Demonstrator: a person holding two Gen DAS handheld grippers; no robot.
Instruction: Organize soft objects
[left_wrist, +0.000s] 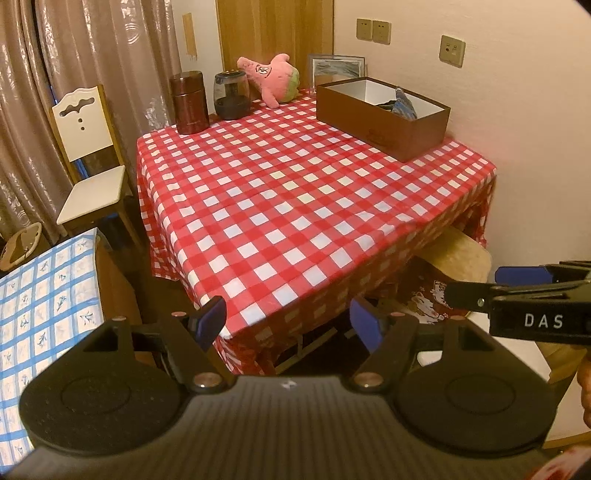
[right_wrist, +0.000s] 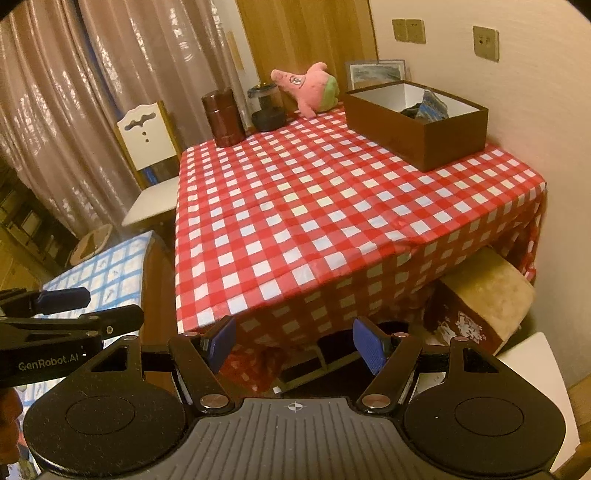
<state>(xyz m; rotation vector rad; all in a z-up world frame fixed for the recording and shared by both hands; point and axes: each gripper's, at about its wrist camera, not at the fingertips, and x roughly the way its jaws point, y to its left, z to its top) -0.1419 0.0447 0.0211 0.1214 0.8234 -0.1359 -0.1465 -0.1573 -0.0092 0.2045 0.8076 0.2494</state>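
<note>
Off the near corner of the table, I have both tongs hanging in the air, each spread wide with nothing between its blue pads: the left gripper (left_wrist: 288, 325) sits over the draped corner of the red-and-white checked tablecloth (left_wrist: 295, 206), and the right gripper (right_wrist: 294, 345) over the hanging front skirt of the same cloth. From the left wrist I see the right gripper's fingers coming in from the right edge, beside mine and apart from them. The tabletop ahead of me is bare cloth across its whole middle, so there is open room from the near edge to the far side. To my left a second surface with a blue-and-white cloth (left_wrist: 44, 317) stands close, with a narrow dark gap between it and the table; a white-backed chair (left_wrist: 92, 155) stands beyond it against the curtains. To the right a wall runs along the table's edge, and a padded stool (right_wrist: 484, 291) is tucked under the cloth. The pink plush toy (left_wrist: 271, 77) lies at the far edge, well apart from both tongs, between a dark glass jar (left_wrist: 232, 95) and an open brown box (left_wrist: 384, 118) that already holds some dark and blue fabric. A brown canister (left_wrist: 189, 102) stands just left of the jar.
</note>
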